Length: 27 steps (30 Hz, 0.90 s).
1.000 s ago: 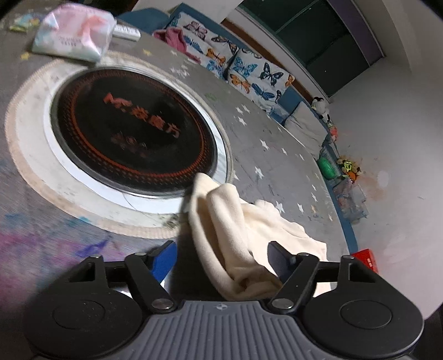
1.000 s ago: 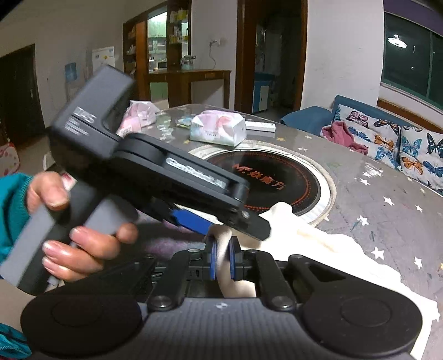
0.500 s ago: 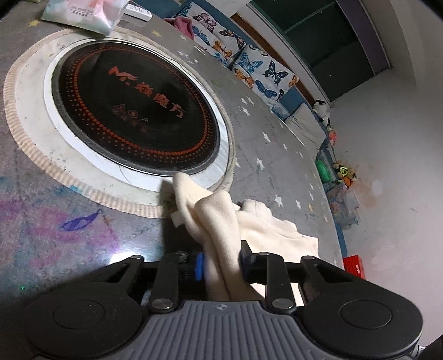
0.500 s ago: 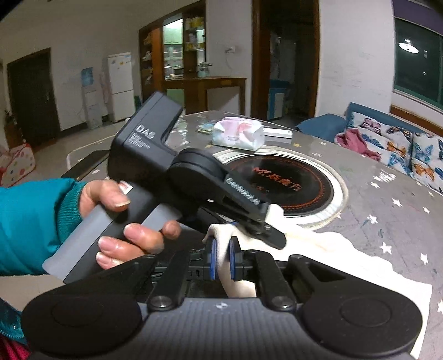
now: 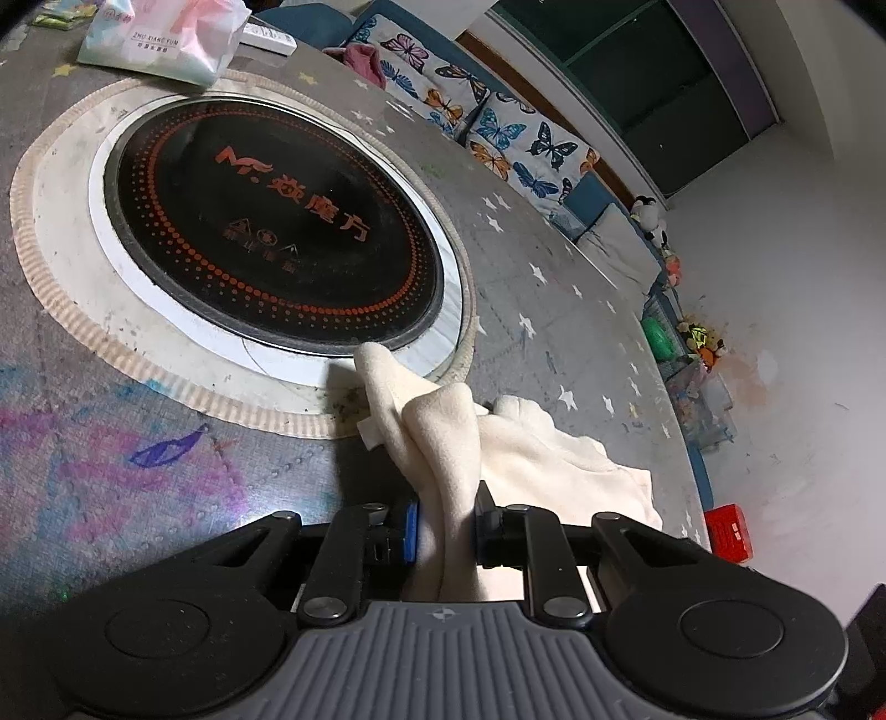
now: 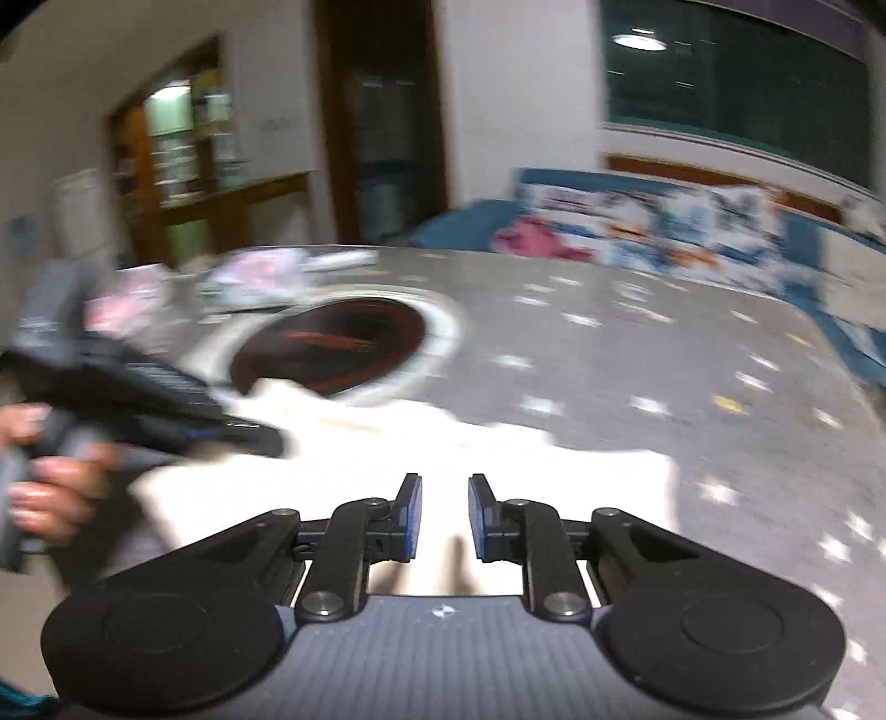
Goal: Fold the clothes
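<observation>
Cream garment [image 5: 443, 443] bunched lengthwise between left gripper [image 5: 443, 523] fingers.

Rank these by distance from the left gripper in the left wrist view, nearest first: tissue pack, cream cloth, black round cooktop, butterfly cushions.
1. Cream cloth: clamped in the jaws of the left gripper.
2. Black round cooktop: just beyond the cloth, set into the table.
3. Tissue pack: far edge of the table, upper left.
4. Butterfly cushions: off the table, on the sofa behind it.
</observation>
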Motion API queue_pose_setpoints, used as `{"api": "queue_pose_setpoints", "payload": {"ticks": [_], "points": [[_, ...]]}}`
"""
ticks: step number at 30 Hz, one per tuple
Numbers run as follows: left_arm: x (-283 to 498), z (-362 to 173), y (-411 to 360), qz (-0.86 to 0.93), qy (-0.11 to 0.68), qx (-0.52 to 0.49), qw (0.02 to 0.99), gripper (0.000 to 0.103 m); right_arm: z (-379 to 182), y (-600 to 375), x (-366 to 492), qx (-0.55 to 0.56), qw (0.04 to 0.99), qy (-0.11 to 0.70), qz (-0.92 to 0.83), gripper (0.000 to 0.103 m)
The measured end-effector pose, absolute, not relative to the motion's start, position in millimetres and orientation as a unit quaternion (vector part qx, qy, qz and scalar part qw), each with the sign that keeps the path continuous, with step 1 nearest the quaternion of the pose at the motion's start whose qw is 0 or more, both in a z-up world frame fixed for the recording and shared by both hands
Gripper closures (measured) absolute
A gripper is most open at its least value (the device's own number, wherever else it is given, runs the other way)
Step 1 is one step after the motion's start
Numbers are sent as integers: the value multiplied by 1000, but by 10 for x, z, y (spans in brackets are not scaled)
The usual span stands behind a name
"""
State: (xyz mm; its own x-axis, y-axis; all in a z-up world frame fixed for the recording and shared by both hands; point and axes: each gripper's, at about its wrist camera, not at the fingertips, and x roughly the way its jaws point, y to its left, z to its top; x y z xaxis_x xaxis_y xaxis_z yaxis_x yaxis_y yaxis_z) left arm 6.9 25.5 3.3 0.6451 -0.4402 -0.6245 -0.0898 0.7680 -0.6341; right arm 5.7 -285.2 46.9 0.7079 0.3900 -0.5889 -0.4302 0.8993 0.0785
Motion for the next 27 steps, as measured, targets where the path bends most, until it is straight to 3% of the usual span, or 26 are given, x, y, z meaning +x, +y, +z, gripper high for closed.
{"api": "queue_pose_setpoints", "payload": {"ticks": [6,20,22,24,27], "points": [[61,51,220,-99,407,-316,851,82,233,-3225,330,6,931,330,155,76],[84,77,206,-97,416,-312,849,78,24,-3462,466,79,932,328,130,75],[85,84,196,-97,416,-307,851,78,25,-3453,456,81,931,330,135,79],[80,93,178,-98,414,-299,854,78,28,-3436,443,82,929,332,143,89],[76,130,126,-93,412,-279,863,81,51,-3408,413,86,929,329,147,93]]}}
